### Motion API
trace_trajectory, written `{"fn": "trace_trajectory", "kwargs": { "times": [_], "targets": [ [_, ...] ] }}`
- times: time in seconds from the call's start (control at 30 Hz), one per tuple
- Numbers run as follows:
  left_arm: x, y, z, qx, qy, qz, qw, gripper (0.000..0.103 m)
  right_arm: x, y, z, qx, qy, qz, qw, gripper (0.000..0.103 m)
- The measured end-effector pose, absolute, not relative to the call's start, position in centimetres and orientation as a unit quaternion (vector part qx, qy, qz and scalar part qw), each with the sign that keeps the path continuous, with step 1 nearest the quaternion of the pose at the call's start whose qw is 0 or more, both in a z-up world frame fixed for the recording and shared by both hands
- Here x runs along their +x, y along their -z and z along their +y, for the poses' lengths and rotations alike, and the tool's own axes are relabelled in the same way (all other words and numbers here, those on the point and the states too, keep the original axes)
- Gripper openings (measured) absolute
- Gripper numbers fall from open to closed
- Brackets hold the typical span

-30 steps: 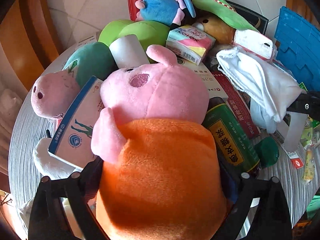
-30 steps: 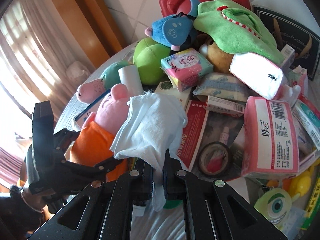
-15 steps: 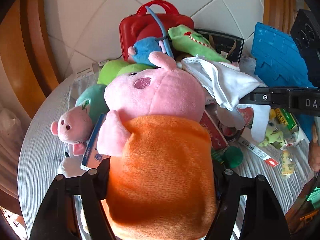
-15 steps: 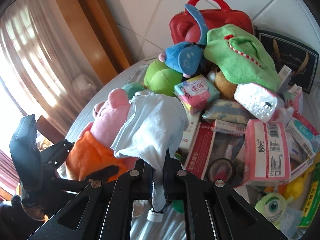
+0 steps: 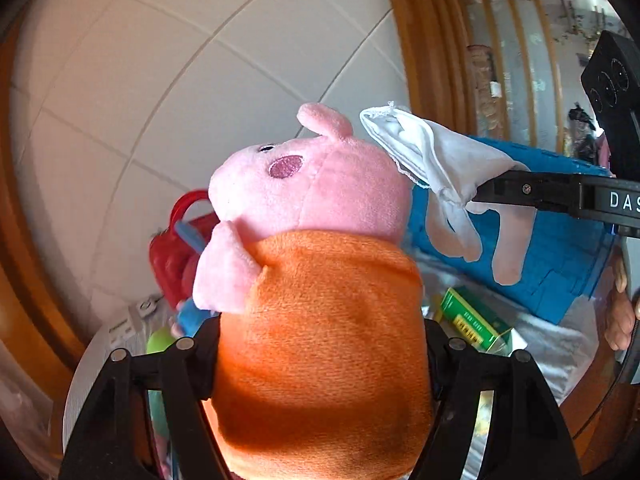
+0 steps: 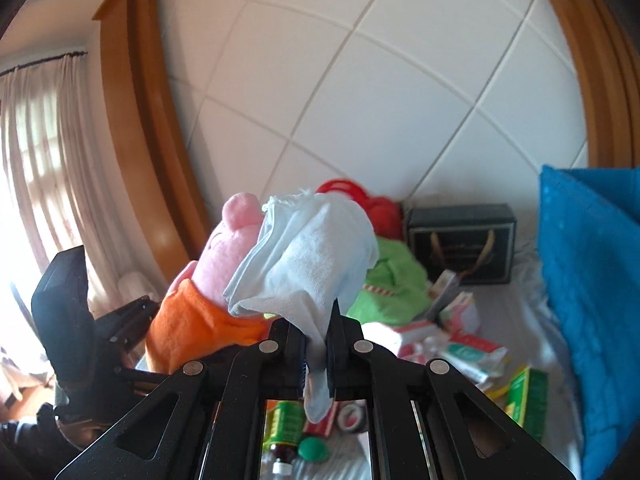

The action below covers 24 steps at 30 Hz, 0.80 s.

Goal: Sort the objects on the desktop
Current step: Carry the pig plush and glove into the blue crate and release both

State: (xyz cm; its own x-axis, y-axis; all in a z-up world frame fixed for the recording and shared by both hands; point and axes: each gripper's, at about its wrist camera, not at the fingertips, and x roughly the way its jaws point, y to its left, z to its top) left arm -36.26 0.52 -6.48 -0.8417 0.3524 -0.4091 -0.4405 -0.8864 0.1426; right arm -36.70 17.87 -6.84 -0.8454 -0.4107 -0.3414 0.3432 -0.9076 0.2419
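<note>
A pink pig plush (image 5: 320, 200) in an orange dress fills the left wrist view. My left gripper (image 5: 320, 340) is shut on its orange body and holds it in the air, head up. The right wrist view shows the same pig plush (image 6: 224, 264) at the left, with the left gripper (image 6: 120, 328) below it. My right gripper (image 6: 316, 332) is shut on a white cloth (image 6: 312, 264) that bunches above the fingers and hangs down between them. From the left wrist, that white cloth (image 5: 444, 160) dangles off the right gripper's finger (image 5: 540, 194), just right of the pig's head.
A blue crate (image 6: 592, 280) stands at the right. Below lie a green plush (image 6: 392, 276), a black gift box (image 6: 460, 240), a red case (image 5: 176, 248), a green box (image 5: 472, 320) and several packets (image 6: 460, 344). A tiled wall stands behind. A person's hand (image 5: 618, 320) shows at the right edge.
Both grippers have risen and tipped up, carrying the pig plush and the white cloth off the pile. The table clutter has dropped low in both views and the wall fills the background.
</note>
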Motion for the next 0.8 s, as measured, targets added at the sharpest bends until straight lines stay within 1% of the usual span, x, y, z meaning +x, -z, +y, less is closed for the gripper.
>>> {"fn": "trace_trajectory", "kwargs": {
  "times": [0.17, 0.3, 0.47, 0.63, 0.7, 0.8],
  "targets": [
    [-36.5, 1.2, 11.1, -0.121, -0.938, 0.133, 0.297, 0.072, -32.4, 1.7, 27.6, 0.121, 0.981, -0.106, 0.108, 0.007],
    [-37.4, -1.4, 20.0, -0.101, -0.918, 0.124, 0.364, 0.073, -29.6, -1.1, 35.8, 0.095, 0.989, -0.112, 0.034, 0.008],
    [-38.1, -2.7, 30.0, -0.097, -0.893, 0.101, 0.429, 0.073, -27.2, -2.6, 44.4, 0.076, 0.989, -0.123, -0.025, 0.009],
    [-38.3, -2.4, 37.9, -0.102, -0.876, 0.121, 0.456, 0.074, -25.9, -2.6, 50.8, 0.086, 0.985, -0.140, -0.053, 0.009],
    [-38.8, -2.4, 40.0, -0.109, -0.874, 0.123, 0.458, 0.076, -26.1, -2.3, 53.1, 0.088, 0.983, -0.147, -0.058, 0.009],
    [-40.1, -2.4, 42.7, -0.136, -0.874, 0.143, 0.444, 0.087, -27.0, -2.1, 56.5, 0.104, 0.979, -0.153, -0.081, 0.012]
  ]
}}
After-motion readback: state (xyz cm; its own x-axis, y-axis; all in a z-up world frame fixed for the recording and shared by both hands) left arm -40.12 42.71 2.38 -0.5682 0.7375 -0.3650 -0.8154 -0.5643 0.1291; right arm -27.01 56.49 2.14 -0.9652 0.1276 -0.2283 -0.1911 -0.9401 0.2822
